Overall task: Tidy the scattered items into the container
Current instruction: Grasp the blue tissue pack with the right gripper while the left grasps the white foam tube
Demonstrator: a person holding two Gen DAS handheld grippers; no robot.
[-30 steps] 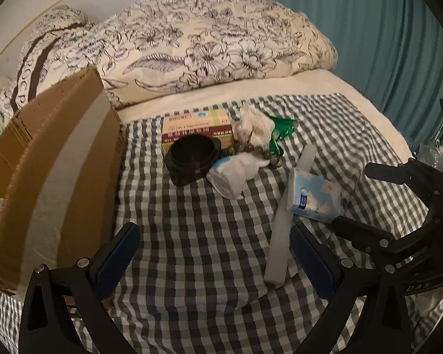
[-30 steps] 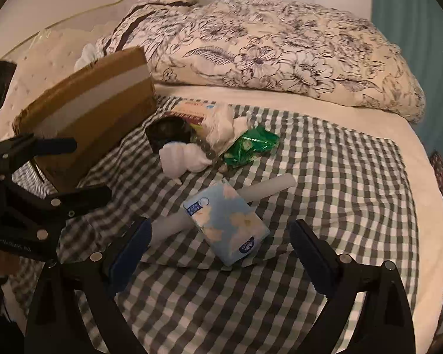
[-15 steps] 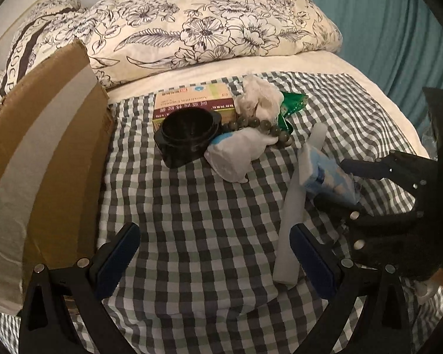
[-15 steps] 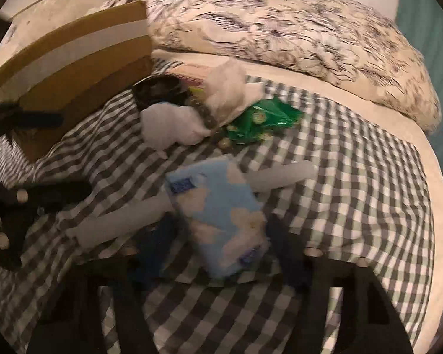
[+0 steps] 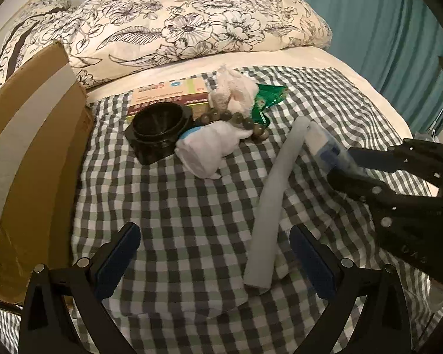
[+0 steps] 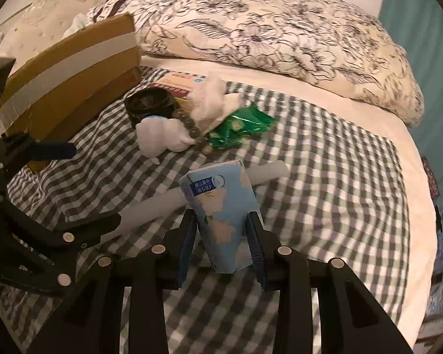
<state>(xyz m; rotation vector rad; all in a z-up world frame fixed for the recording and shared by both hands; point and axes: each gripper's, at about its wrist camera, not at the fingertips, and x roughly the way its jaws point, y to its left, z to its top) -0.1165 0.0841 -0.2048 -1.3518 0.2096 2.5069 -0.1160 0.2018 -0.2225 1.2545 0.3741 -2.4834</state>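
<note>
On the checked cloth (image 5: 168,206) lie a white foam tube (image 5: 271,206), a black round holder (image 5: 159,126), a white sock (image 5: 209,147), a bead string (image 5: 239,119), a crumpled white cloth (image 5: 233,91), a green packet (image 5: 268,97) and a flat carton (image 5: 168,94). My right gripper (image 6: 221,221) is closing, and its pads touch both sides of a light blue tissue pack (image 6: 221,200) that lies across the tube (image 6: 150,209). My left gripper (image 5: 214,233) hangs open over bare cloth, the tube's near end beside its right finger. The cardboard box (image 5: 29,153) stands at the left.
A flowered duvet (image 5: 192,23) is heaped behind the items, and a teal curtain (image 5: 392,29) hangs at the right. The bed's cream sheet (image 6: 369,124) runs around the checked cloth. The box's taped flap (image 6: 71,67) leans over the cloth's left side.
The right gripper's jaws went from wide apart to closed against the tissue pack, which now stands tilted between them. The left gripper sank a little toward the cloth.
</note>
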